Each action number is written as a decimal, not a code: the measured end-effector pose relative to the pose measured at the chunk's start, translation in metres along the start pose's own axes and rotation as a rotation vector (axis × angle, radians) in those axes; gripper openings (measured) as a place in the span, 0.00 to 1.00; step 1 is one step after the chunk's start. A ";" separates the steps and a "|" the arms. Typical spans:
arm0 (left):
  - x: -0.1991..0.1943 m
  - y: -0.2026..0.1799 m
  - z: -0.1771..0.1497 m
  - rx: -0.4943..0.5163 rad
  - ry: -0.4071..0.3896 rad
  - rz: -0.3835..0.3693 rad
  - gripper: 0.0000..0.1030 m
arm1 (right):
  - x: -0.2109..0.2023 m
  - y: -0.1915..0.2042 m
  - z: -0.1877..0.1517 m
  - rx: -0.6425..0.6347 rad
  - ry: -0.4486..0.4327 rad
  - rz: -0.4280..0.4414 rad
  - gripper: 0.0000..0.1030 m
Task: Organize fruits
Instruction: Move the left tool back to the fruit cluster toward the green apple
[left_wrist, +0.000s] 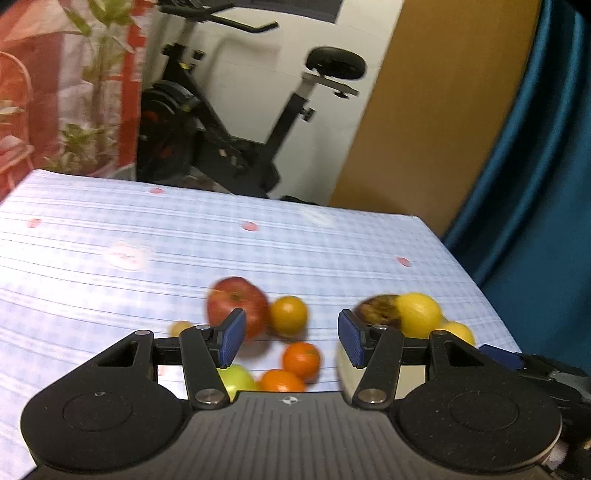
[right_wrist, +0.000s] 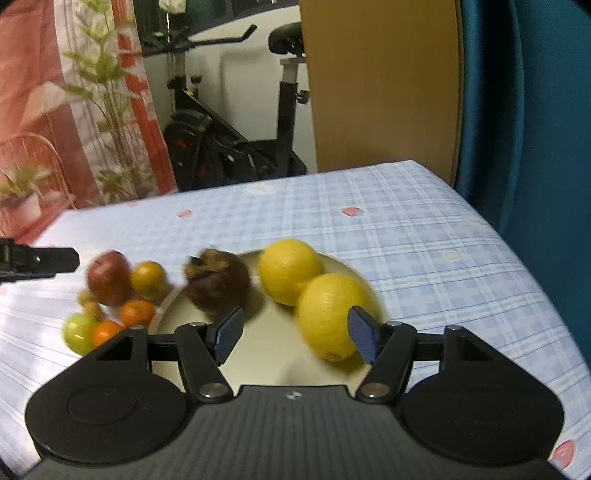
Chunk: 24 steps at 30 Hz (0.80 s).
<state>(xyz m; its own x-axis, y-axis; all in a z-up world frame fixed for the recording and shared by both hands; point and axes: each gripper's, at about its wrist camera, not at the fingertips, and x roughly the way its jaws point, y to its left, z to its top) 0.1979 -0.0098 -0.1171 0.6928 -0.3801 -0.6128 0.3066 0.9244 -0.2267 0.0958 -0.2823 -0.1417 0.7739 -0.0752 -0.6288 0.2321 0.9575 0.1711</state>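
Note:
A cream plate holds two yellow lemons and a dark brown fruit. Left of the plate on the cloth lie a red apple, several oranges, a green apple and small yellow fruits. My right gripper is open and empty over the plate. My left gripper is open and empty above the loose fruit: the red apple, oranges and green apple.
The table has a blue checked cloth. Behind it stand an exercise bike, potted plants, a wooden panel and a blue curtain. The table's right edge is near the plate.

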 end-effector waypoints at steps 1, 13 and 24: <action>-0.006 0.003 0.001 0.006 -0.011 0.013 0.56 | -0.004 0.006 0.000 0.001 -0.008 0.016 0.64; -0.077 0.009 -0.028 -0.007 -0.080 0.090 0.56 | -0.046 0.091 -0.022 -0.063 -0.053 0.200 0.64; -0.121 0.026 -0.030 -0.043 -0.111 0.169 0.56 | -0.071 0.112 -0.023 -0.109 -0.103 0.239 0.64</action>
<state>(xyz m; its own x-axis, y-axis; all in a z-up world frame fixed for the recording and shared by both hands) 0.1026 0.0607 -0.0718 0.8007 -0.2180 -0.5580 0.1533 0.9750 -0.1610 0.0538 -0.1631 -0.0953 0.8564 0.1334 -0.4987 -0.0246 0.9755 0.2186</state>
